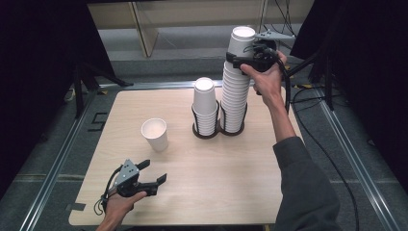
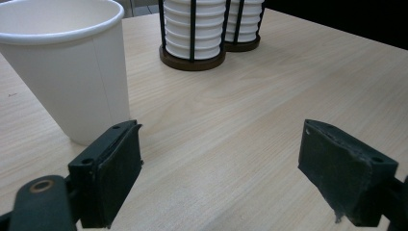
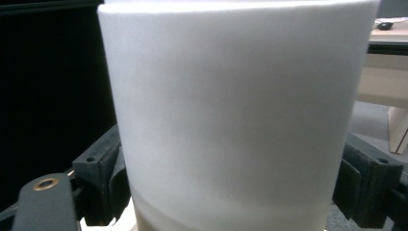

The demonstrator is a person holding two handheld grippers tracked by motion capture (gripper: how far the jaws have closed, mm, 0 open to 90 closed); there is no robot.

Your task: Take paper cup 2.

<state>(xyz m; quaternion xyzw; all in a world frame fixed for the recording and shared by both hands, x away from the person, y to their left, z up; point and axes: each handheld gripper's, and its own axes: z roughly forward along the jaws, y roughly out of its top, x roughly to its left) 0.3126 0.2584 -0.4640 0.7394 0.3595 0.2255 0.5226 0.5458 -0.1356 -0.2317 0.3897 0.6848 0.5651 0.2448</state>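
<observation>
A single white paper cup (image 1: 155,134) stands upright on the wooden table (image 1: 221,187), left of centre. My left gripper (image 1: 153,172) lies low near the front left edge, jaws apart and holding nothing. In the left gripper view that cup (image 2: 67,67) stands just beyond the left jaw, with bare table between the jaws of my left gripper (image 2: 221,168). My right gripper (image 1: 239,59) is high at the back, shut on the top cup (image 1: 242,41) of the tall stack (image 1: 235,96). In the right gripper view the top cup (image 3: 231,106) sits between the pads of my right gripper (image 3: 231,192).
A shorter stack of cups (image 1: 205,103) stands beside the tall one, both in a black wire double holder (image 1: 211,134) at the table's back centre. The holder base (image 2: 192,60) is also in the left gripper view. Dark curtains and floor cables surround the table.
</observation>
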